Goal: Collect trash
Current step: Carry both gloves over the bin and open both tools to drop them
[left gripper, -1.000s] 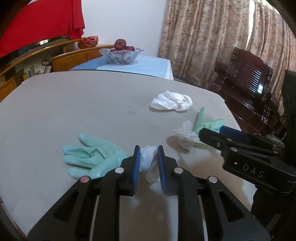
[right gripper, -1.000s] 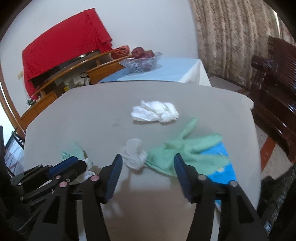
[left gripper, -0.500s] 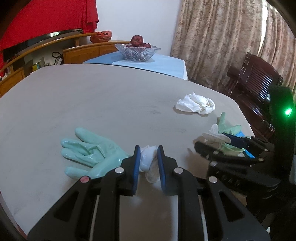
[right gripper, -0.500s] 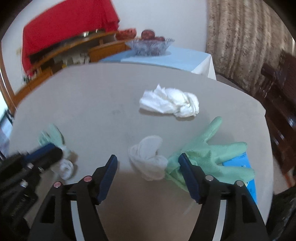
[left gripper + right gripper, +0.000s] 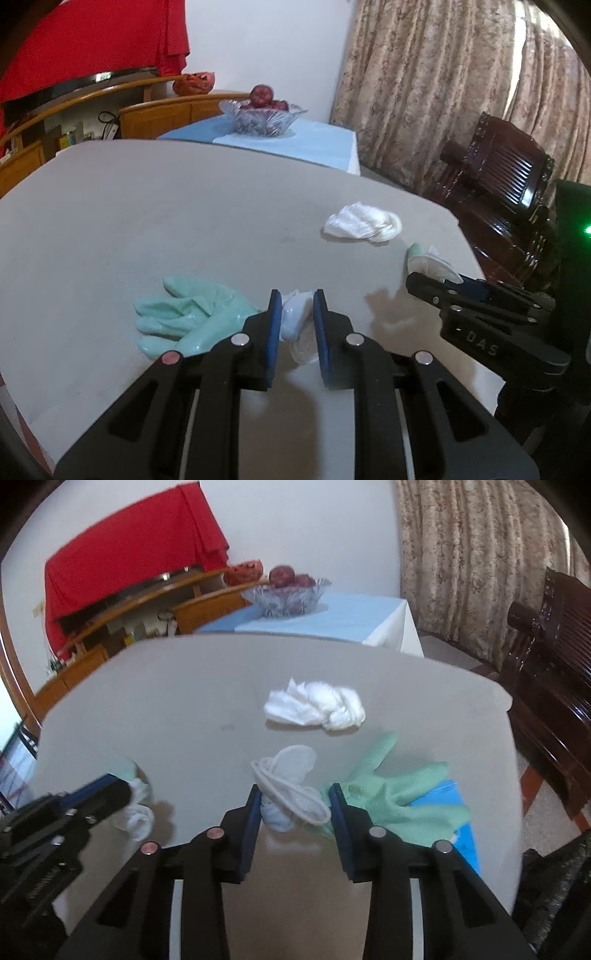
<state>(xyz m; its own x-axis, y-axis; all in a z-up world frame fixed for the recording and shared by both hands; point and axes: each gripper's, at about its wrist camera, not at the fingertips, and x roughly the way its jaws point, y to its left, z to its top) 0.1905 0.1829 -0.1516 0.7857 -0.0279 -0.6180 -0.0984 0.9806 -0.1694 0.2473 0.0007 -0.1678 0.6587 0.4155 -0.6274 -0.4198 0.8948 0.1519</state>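
Observation:
My left gripper (image 5: 295, 317) is shut on a white disposable glove (image 5: 301, 325), held just above the grey table (image 5: 166, 221). A green rubber glove (image 5: 184, 317) lies to its left. My right gripper (image 5: 295, 805) has its jaws closed in around a second white glove (image 5: 291, 775) with a rolled cuff; it looks gripped. A second green glove (image 5: 402, 794) lies to its right on a blue sheet (image 5: 461, 827). A crumpled white tissue (image 5: 317, 705) lies farther back. The right gripper also shows in the left wrist view (image 5: 424, 284).
A glass bowl of red fruit (image 5: 262, 114) stands on a blue-clothed side table (image 5: 295, 144) behind. A dark wooden chair (image 5: 498, 192) is to the right, off the table edge. Wooden cabinets (image 5: 122, 627) and a red cloth (image 5: 122, 565) are at the back left.
My right gripper moved forward to the white glove and closed its jaws around it. My left gripper stayed shut on its white glove.

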